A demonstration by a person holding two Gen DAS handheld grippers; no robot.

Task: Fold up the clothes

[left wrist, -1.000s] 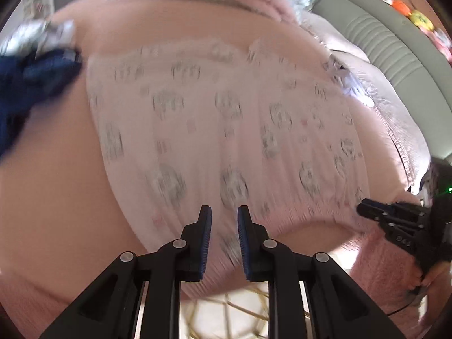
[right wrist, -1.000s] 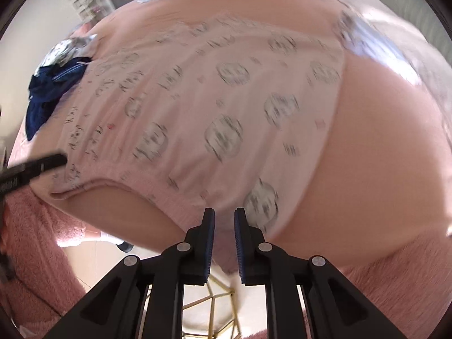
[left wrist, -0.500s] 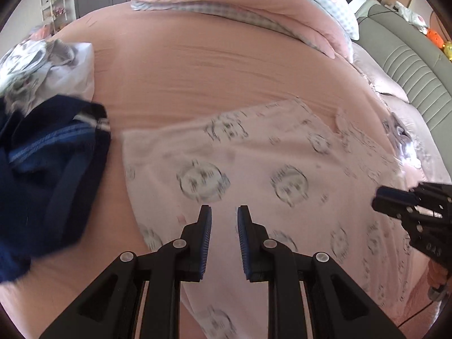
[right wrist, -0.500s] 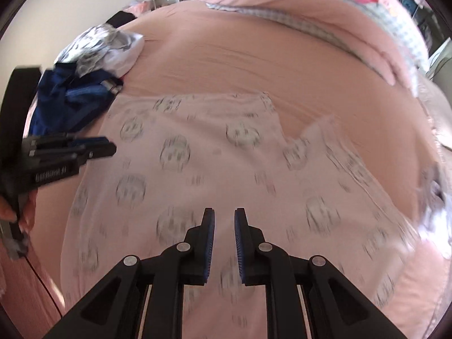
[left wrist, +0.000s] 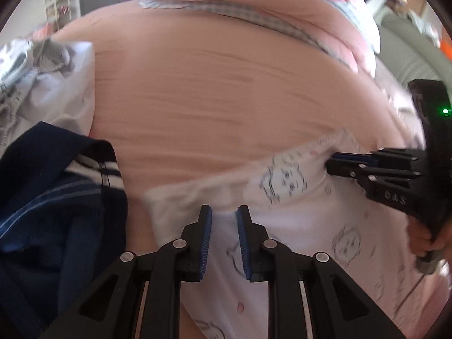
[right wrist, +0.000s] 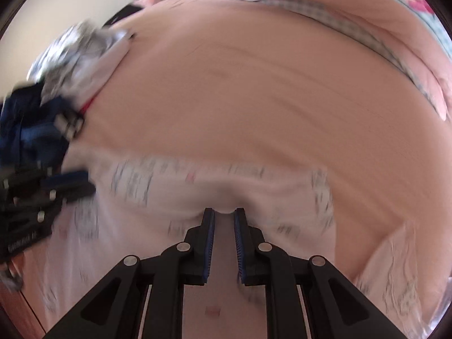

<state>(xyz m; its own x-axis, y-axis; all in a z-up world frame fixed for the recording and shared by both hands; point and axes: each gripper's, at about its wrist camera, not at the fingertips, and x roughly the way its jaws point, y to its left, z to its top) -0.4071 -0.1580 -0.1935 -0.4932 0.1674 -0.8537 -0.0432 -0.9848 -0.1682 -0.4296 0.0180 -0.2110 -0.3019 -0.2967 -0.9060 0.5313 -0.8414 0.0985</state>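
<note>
- Pale pink printed garment (left wrist: 285,195) spread on the peach bedsheet (left wrist: 226,84), far edge bunched up a bit.
- Left gripper (left wrist: 224,223) right at that far edge, pads slightly apart with fabric between; can't tell if actually pinching.
- Right gripper (right wrist: 224,220) same deal, small fold of cloth at the tips.
- Navy clothes (left wrist: 56,212) and white stuff (left wrist: 56,79) piled off left, pink duvet (left wrist: 254,0) behind.

Both wrist views low, close over one pink garment (left wrist: 296,226).
</note>
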